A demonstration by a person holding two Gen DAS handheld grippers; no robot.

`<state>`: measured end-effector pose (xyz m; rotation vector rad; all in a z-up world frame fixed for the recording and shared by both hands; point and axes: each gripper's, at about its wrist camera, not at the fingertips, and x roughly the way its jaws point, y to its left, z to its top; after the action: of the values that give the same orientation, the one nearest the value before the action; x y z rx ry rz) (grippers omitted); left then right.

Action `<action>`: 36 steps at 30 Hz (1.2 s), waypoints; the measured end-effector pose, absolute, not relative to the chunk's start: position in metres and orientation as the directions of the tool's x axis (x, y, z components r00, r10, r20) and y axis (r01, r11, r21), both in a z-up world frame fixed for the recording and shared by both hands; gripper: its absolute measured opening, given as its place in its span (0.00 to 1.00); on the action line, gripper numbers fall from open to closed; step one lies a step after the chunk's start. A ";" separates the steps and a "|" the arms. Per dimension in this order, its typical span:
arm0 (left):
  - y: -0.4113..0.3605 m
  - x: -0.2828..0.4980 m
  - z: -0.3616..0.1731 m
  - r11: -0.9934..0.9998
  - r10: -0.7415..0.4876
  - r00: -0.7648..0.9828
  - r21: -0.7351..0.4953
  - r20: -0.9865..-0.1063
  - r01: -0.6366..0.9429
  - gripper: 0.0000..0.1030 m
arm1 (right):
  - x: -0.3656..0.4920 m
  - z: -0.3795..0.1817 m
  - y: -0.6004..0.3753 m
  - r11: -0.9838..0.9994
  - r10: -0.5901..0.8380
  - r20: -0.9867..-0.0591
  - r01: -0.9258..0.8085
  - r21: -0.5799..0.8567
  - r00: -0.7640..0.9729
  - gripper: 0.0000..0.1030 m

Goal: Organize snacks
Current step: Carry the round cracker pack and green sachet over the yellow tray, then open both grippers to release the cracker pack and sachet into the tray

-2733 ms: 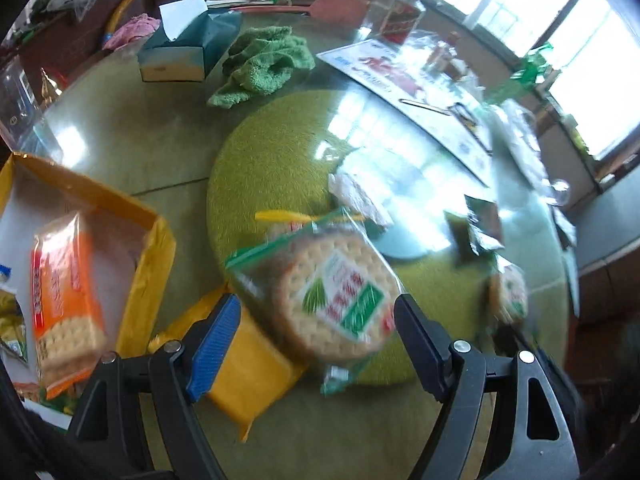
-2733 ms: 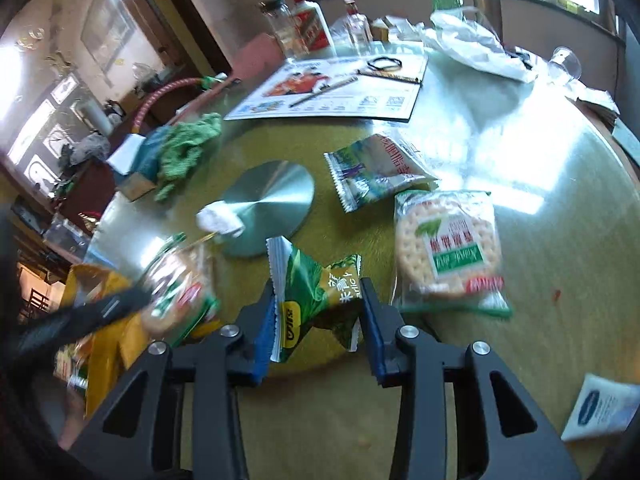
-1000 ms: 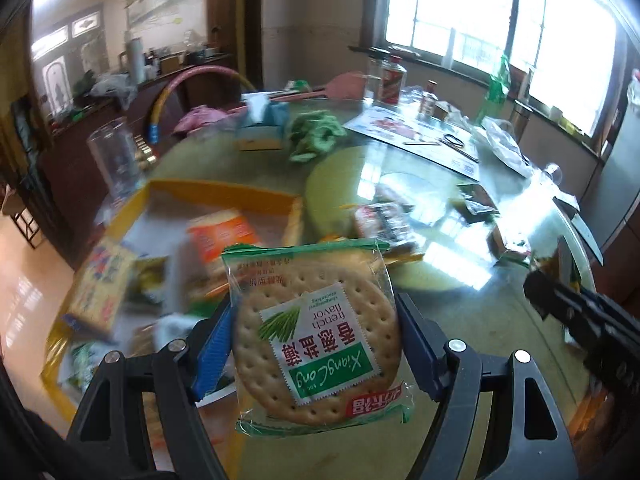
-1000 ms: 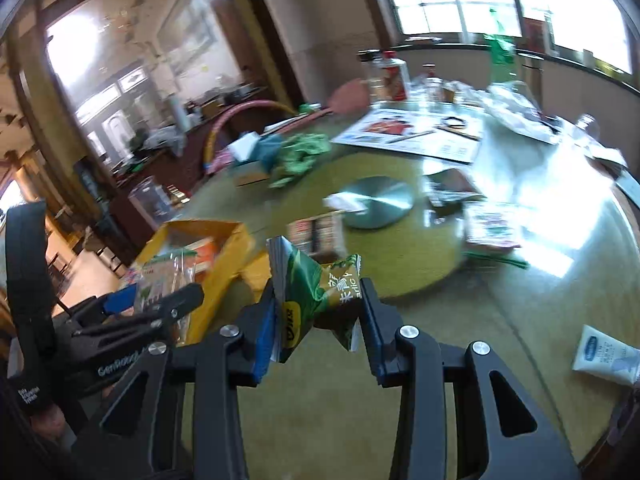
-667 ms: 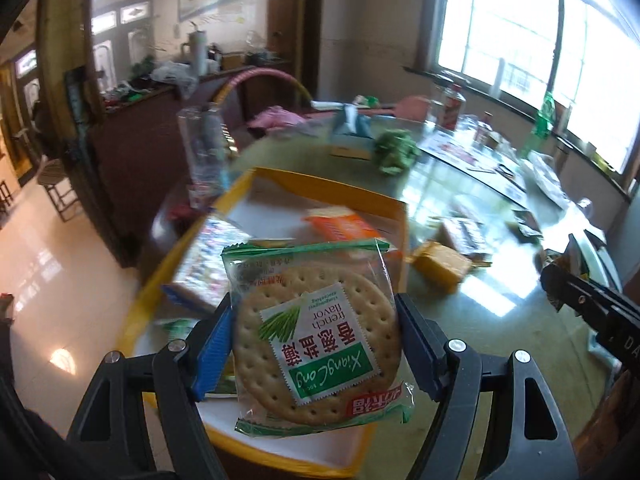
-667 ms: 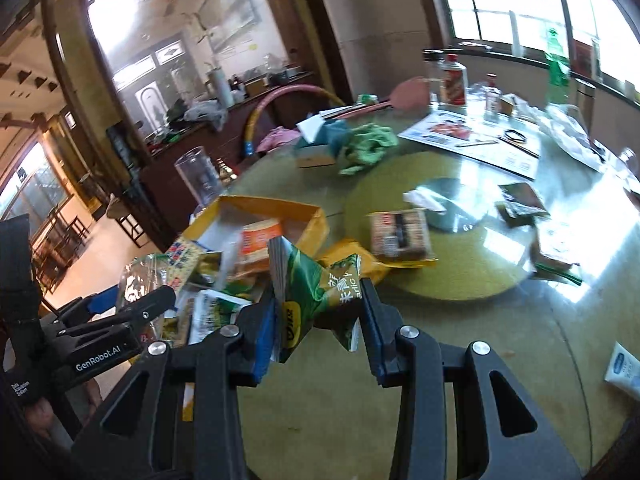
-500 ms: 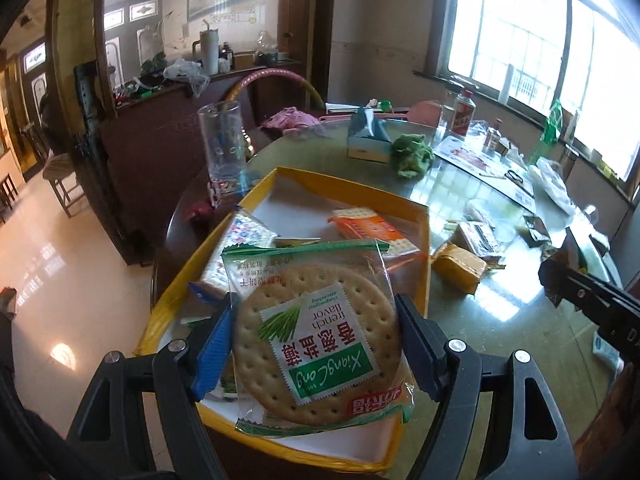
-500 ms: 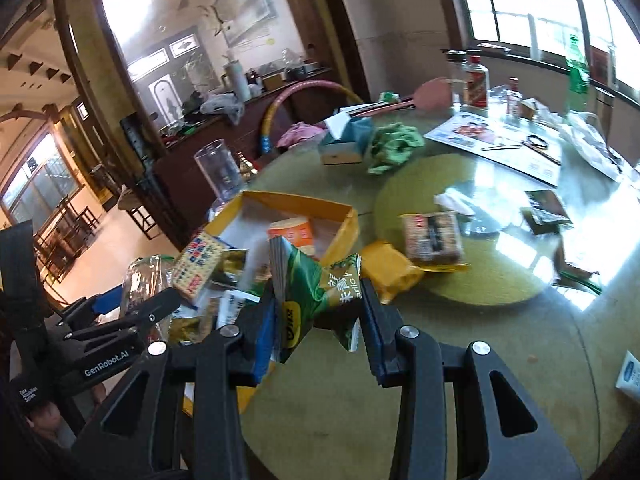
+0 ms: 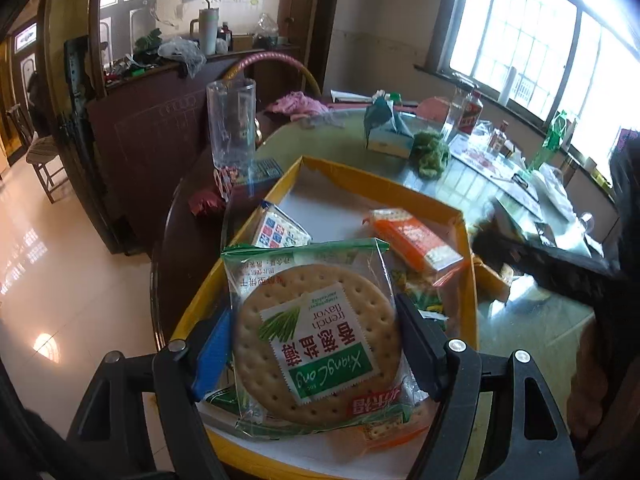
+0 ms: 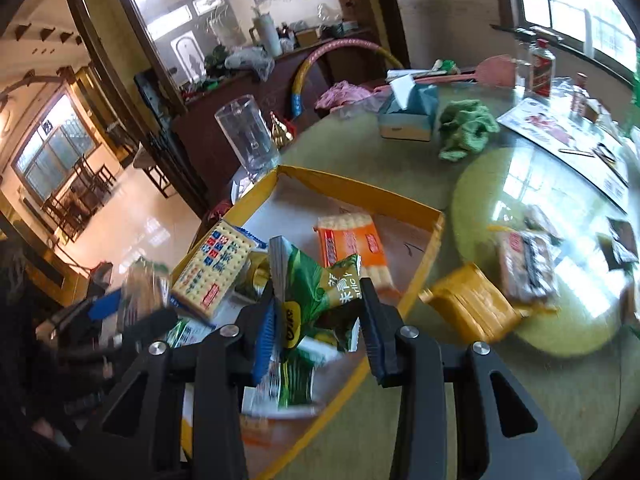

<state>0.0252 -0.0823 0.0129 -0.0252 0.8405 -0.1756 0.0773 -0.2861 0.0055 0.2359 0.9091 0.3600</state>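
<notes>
My left gripper (image 9: 316, 344) is shut on a round cracker pack (image 9: 316, 336) with a green label, held above the near end of the yellow box (image 9: 384, 184). My right gripper (image 10: 320, 324) is shut on a crumpled green snack bag (image 10: 316, 292), hanging over the same yellow box (image 10: 360, 190). Inside the box lie an orange cracker pack (image 10: 352, 246), a cracker pack with red and blue squares (image 10: 216, 268) and other small packets. The left gripper with its pack shows blurred at the left edge (image 10: 132, 312) of the right wrist view.
A tall empty glass (image 10: 246, 138) stands just beyond the box. A tissue box (image 10: 408, 114) and green cloth (image 10: 466, 128) lie further back. A yellow packet (image 10: 472, 308) and a dark-wrapped snack (image 10: 524, 264) rest by the green turntable (image 10: 500, 184). Bottles and papers crowd the far side.
Both grippers have swung left from the turntable toward the yellow box, still holding their packs. The box now lies directly under them and fills more of each view.
</notes>
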 end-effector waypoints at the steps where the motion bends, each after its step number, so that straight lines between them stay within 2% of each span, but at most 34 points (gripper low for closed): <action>1: -0.083 0.027 0.010 0.985 -0.166 0.652 -0.091 -0.739 0.148 0.74 | 0.087 0.004 -0.281 0.915 0.401 -0.730 -0.212 0.342 0.553 0.39; 15: -0.083 0.049 -0.014 0.985 -0.157 0.600 -0.078 -0.784 0.155 0.74 | 0.190 -0.030 -0.216 0.919 0.385 -0.820 -0.255 0.300 0.424 0.39; 29: -0.073 0.058 -0.026 0.985 -0.166 0.564 -0.103 -0.809 0.142 0.74 | 0.217 -0.064 -0.194 0.909 0.406 -0.853 -0.246 0.337 0.328 0.44; 31: -0.072 0.059 -0.027 0.982 -0.180 0.555 -0.117 -0.812 0.147 0.74 | 0.217 -0.065 -0.197 0.902 0.423 -0.845 -0.240 0.358 0.326 0.47; 35: -0.071 0.058 -0.026 0.970 -0.238 0.540 -0.169 -0.807 0.174 0.77 | 0.213 -0.055 -0.205 0.873 0.487 -0.804 -0.228 0.431 0.342 0.69; 36: -0.071 0.058 -0.025 0.968 -0.244 0.539 -0.174 -0.806 0.179 0.77 | 0.211 -0.050 -0.208 0.865 0.502 -0.790 -0.228 0.447 0.353 0.71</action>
<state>0.0576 -0.0707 -0.0251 -0.0733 0.9693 -0.2518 0.2106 -0.2080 -0.0503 0.2797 1.1158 0.4795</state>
